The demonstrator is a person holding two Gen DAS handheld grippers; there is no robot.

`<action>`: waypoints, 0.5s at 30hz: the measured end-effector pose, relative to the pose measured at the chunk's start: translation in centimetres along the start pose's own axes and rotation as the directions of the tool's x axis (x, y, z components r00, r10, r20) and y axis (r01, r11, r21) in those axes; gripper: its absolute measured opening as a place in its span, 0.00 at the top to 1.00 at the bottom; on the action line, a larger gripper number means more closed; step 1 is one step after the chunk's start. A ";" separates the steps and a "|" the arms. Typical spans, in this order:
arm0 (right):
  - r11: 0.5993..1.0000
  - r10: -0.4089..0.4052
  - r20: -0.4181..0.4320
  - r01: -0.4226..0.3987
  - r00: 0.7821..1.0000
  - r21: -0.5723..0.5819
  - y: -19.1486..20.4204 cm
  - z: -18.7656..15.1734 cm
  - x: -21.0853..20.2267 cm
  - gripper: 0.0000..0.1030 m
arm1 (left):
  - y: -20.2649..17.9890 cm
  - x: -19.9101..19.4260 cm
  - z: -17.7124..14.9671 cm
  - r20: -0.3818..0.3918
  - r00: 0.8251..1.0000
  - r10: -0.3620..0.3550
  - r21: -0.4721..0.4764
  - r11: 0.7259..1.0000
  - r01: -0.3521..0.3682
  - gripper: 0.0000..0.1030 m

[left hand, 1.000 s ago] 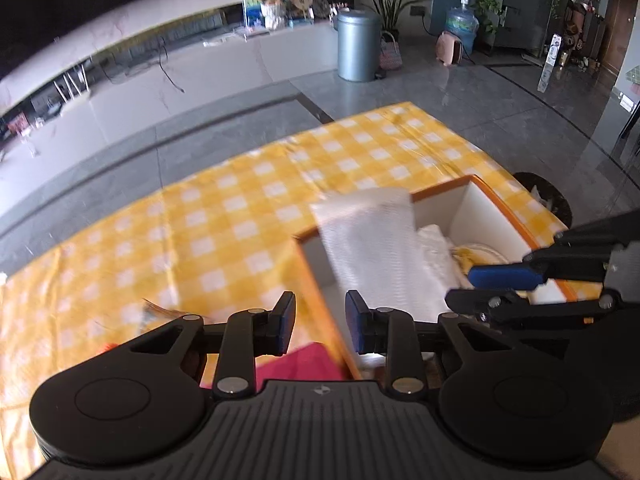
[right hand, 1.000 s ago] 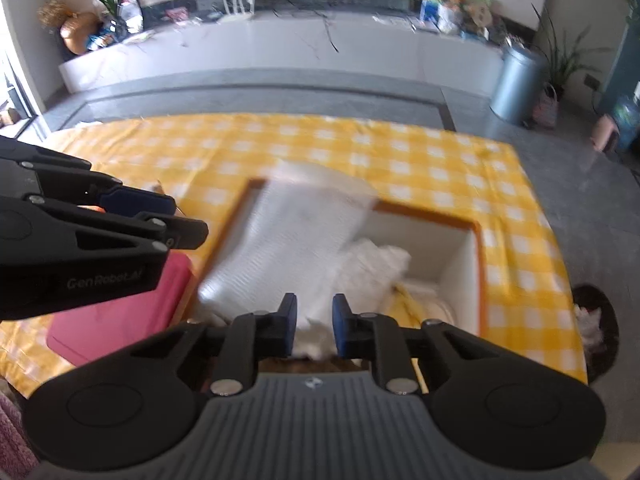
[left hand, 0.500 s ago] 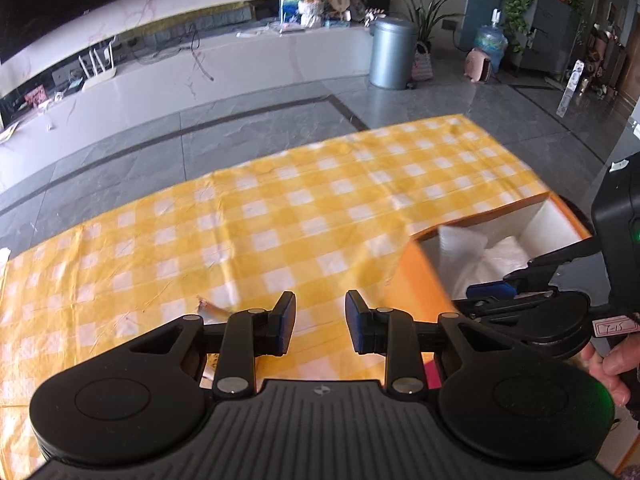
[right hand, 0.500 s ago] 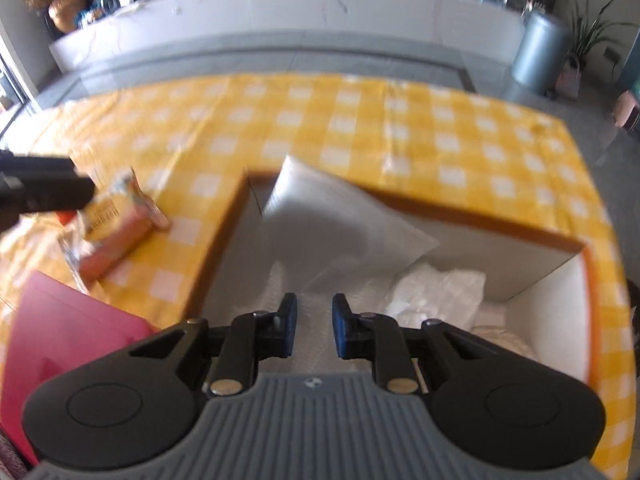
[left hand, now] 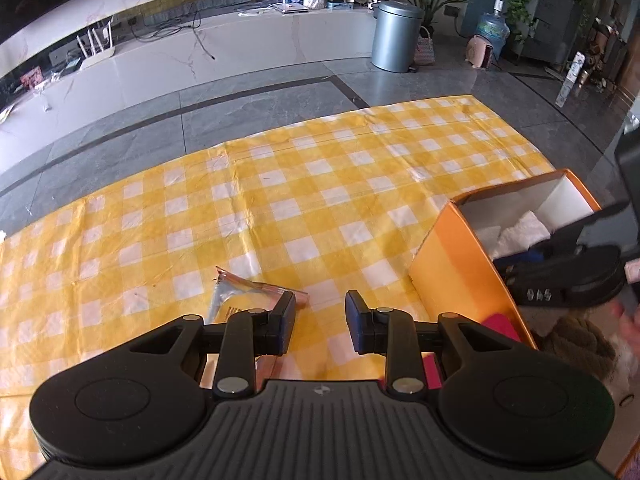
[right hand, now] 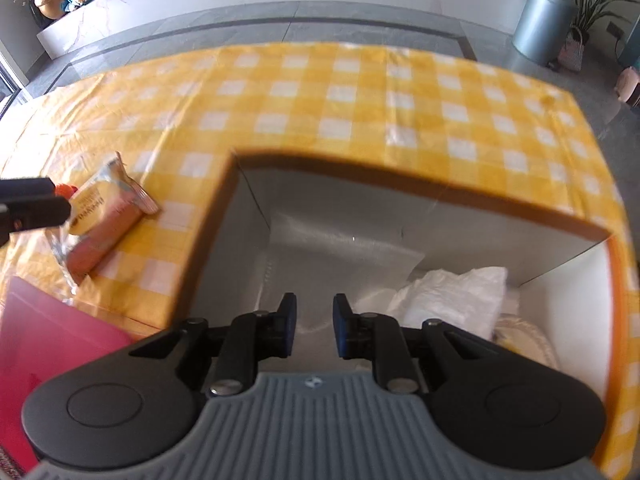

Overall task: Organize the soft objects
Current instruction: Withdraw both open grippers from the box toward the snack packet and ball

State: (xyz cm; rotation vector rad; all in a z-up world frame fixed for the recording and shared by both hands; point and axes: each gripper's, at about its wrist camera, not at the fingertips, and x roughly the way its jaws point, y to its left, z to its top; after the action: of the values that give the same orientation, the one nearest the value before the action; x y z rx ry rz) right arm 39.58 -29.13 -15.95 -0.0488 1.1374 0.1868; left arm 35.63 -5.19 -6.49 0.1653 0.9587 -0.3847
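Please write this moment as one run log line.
left tongs: open, over snack packet | right tongs: open, above orange box

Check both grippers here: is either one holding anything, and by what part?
Nothing is held. The left gripper is open above the snack packet; the right gripper is open over the orange box, nothing between its fingers.

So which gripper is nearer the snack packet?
Left. The left gripper hovers just beside the snack packet; the right gripper is over the orange box.
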 end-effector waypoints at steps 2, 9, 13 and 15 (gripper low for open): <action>1.000 -0.013 0.017 0.013 1.000 -0.010 0.5 0.1 -1.4 0.82 | 0.1 -1.1 -0.2 0.009 1.000 0.001 0.015 1.000 -0.001 0.68; 0.999 -0.019 0.143 0.025 0.989 -0.036 2.8 -0.7 -8.0 0.82 | 1.8 -5.6 -1.8 0.043 0.999 0.023 0.020 1.000 -0.024 0.68; 0.998 0.020 0.200 -0.009 0.980 -0.057 5.1 -1.8 -11.4 0.81 | 2.8 -8.5 -3.5 0.070 0.997 0.041 0.010 0.999 -0.042 0.68; 0.997 0.039 0.222 -0.024 0.974 -0.073 6.7 -2.6 -12.5 0.81 | 3.0 -9.9 -4.6 0.081 0.996 0.046 0.013 0.999 -0.047 0.68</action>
State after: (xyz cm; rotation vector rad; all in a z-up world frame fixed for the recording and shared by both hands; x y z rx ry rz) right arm 30.98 -24.40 -5.31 -0.0701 0.9076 0.2539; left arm 28.21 1.44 -1.07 0.1837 0.8708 -0.3535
